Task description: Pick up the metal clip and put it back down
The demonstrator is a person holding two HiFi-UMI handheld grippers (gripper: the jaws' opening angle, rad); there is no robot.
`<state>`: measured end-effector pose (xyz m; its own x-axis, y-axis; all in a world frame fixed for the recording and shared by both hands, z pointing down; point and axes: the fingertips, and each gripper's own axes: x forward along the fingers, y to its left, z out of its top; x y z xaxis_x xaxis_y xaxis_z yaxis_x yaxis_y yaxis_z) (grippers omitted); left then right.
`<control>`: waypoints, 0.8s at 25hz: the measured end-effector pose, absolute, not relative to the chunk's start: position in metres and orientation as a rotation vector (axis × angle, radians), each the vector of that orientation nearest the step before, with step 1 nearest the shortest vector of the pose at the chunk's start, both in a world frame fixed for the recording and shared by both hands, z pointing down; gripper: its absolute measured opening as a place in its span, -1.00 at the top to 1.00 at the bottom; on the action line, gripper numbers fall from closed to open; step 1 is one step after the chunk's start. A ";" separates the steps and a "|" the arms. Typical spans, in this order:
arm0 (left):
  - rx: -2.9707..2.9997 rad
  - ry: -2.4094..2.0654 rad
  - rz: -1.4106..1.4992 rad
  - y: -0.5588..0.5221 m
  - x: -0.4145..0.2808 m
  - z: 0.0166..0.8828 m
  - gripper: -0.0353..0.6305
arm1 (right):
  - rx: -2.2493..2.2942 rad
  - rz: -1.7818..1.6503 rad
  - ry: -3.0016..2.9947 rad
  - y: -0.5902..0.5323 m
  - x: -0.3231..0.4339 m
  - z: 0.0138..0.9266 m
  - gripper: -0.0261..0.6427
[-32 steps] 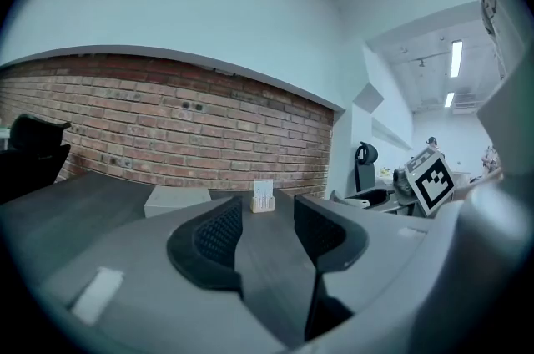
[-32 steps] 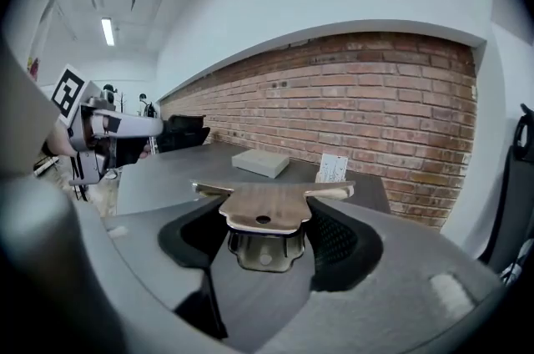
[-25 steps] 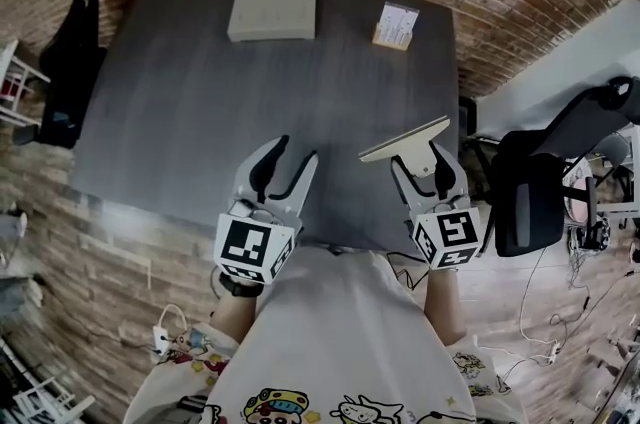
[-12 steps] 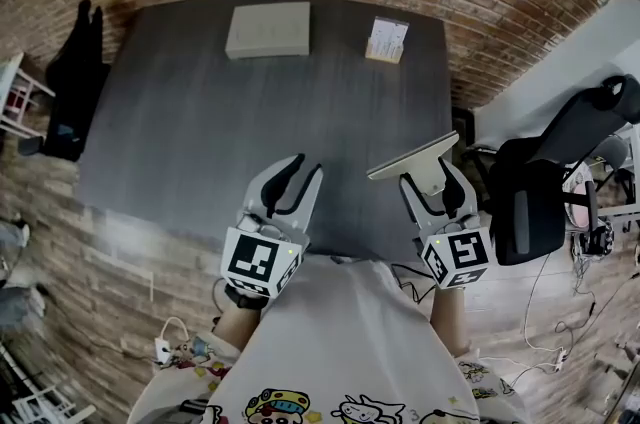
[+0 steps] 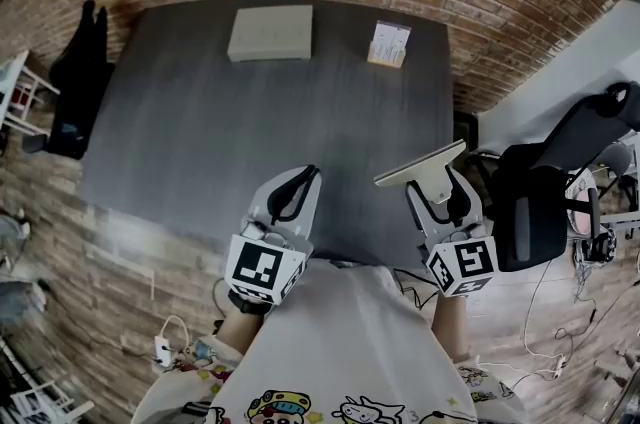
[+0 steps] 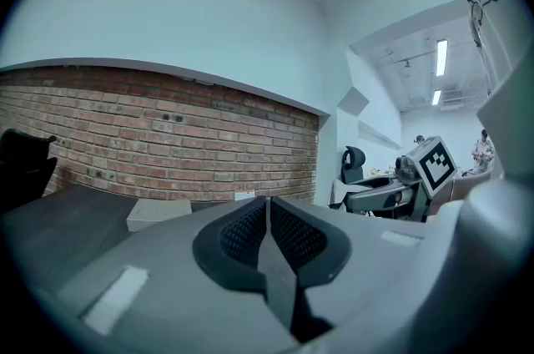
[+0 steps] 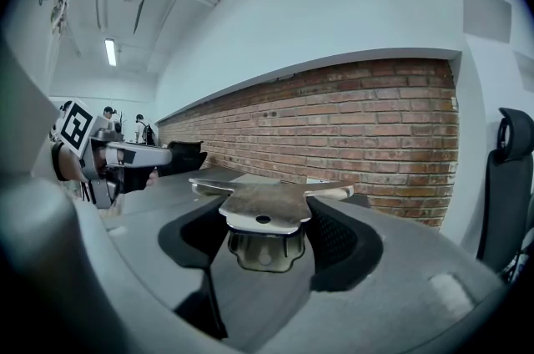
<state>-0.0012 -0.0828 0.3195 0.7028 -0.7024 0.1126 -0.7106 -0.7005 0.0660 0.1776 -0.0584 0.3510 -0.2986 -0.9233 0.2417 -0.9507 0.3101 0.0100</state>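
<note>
2 tools hang over the counter's (image 5: pixel 200 112) near edge: the right tool (image 5: pixel 434 184) clamps the clip (image 5: pixel 420 165) aloft for setting down; the left tool (image 5: pixel 307 174), its jaws just closed on nothing, idles.

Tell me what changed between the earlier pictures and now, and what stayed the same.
The left gripper's jaws have just been closing: wide apart earlier, now together, with nothing between them. The right gripper stays clamped on the metal clip, held above the table. The white box and the card stand have not moved.
</note>
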 end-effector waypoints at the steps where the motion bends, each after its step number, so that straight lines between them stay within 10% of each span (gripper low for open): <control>1: 2.801 -1.168 0.120 -0.084 -0.001 0.319 0.85 | 1.724 0.200 -2.372 -0.059 0.178 0.351 0.06; 20: 2.779 -1.173 0.141 -0.096 0.001 0.327 0.89 | 1.720 0.235 -2.363 -0.063 0.186 0.354 0.06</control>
